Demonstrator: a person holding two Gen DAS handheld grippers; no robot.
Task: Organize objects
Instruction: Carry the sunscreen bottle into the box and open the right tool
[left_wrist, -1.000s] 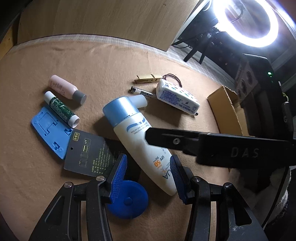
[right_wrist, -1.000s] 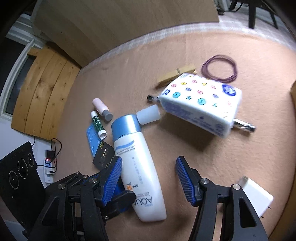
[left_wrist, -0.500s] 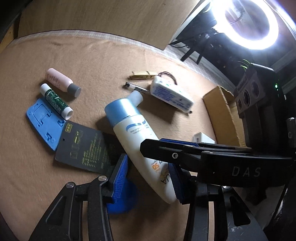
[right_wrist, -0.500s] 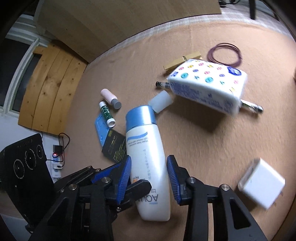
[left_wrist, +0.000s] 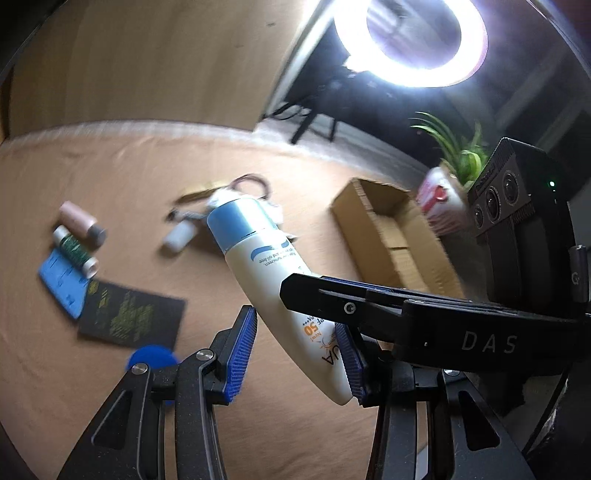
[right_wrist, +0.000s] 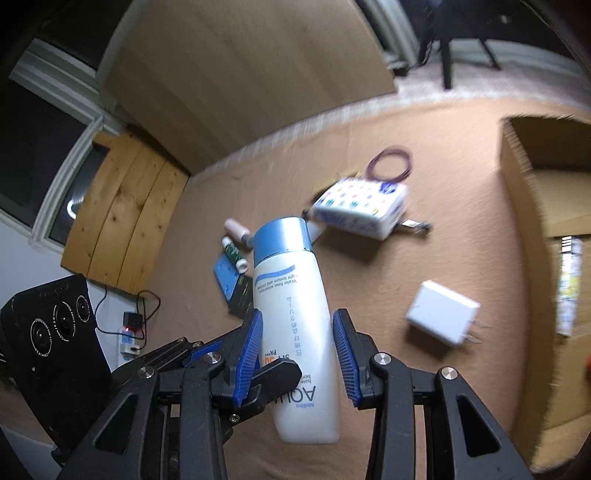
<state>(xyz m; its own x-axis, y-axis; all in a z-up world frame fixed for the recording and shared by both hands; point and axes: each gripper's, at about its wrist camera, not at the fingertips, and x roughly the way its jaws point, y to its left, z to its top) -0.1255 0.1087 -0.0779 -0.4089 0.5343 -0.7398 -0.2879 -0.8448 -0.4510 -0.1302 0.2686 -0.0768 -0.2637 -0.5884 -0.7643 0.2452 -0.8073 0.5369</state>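
Observation:
A white sunscreen bottle (left_wrist: 271, 273) with a blue cap hangs tilted above the tan table, cap pointing away. My left gripper (left_wrist: 297, 356) is shut on its lower end, blue pads pressed to both sides. My right gripper (left_wrist: 306, 295) reaches in from the right and clamps the same bottle just above. In the right wrist view the bottle (right_wrist: 291, 295) stands between the blue pads of my right gripper (right_wrist: 297, 354), and one black finger of my left gripper (right_wrist: 273, 373) crosses its lower label.
An open cardboard box (left_wrist: 391, 229) stands at the right, also seen as box (right_wrist: 546, 184). On the table lie a patterned white pack (right_wrist: 362, 210), a purple band (right_wrist: 391, 166), a white charger (right_wrist: 439, 314), a pink bottle (left_wrist: 79, 221), a green tube (left_wrist: 75, 251), a black card (left_wrist: 133, 317) and a blue disc (left_wrist: 151, 360).
Both grippers closed on the sunscreen bottle and lifted it off the table. The other objects now look smaller and farther below, and the box has come into view.

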